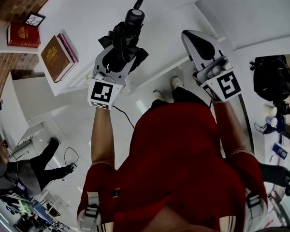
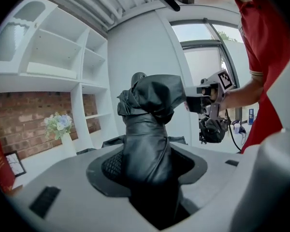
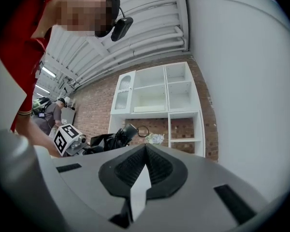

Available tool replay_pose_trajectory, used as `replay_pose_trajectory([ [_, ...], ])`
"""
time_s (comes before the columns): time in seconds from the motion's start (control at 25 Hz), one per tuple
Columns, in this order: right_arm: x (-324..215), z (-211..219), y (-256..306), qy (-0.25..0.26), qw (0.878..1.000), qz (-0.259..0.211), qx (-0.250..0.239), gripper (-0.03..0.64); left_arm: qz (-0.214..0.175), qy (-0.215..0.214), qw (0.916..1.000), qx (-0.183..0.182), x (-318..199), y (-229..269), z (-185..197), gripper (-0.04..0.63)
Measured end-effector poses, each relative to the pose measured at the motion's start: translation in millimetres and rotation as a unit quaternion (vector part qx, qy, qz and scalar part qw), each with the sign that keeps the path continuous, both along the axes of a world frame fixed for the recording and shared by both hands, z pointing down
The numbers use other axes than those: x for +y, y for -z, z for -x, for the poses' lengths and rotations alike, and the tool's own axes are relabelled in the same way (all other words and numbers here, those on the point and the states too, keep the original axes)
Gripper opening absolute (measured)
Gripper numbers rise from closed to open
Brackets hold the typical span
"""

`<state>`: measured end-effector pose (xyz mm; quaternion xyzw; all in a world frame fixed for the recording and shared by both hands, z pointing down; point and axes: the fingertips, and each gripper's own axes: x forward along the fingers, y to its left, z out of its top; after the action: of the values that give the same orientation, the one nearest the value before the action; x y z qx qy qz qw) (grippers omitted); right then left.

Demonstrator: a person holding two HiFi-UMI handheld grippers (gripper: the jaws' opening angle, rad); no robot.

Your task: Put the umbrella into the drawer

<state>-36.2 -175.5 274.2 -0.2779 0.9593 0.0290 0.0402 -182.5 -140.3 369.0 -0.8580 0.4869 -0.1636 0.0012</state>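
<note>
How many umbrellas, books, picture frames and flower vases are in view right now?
umbrella: 1
books: 3
picture frame: 1
flower vase: 1
total: 6

White shelf, red book, brown book, perhaps a small frame

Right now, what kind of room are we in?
Probably a pretend living room built inside a big workshop or lab. White shelves stand against a brick wall, with books and flowers nearby, yet the ceiling overhead is bare ribbed metal, like a warehouse.
</note>
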Motion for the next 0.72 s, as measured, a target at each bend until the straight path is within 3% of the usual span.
replay_pose_trajectory([
  [0.36,-33,-9,-14,0.008,1.000,0.016,0.002,-0.002,0.070,-0.028,0.9948,-0.068,-35,-61,-9,0.238],
  [0.72,-55,-14,-30,0.010,0.999,0.033,0.012,-0.002,0.144,-0.065,0.9805,-0.117,-52,-124,-16,0.238],
])
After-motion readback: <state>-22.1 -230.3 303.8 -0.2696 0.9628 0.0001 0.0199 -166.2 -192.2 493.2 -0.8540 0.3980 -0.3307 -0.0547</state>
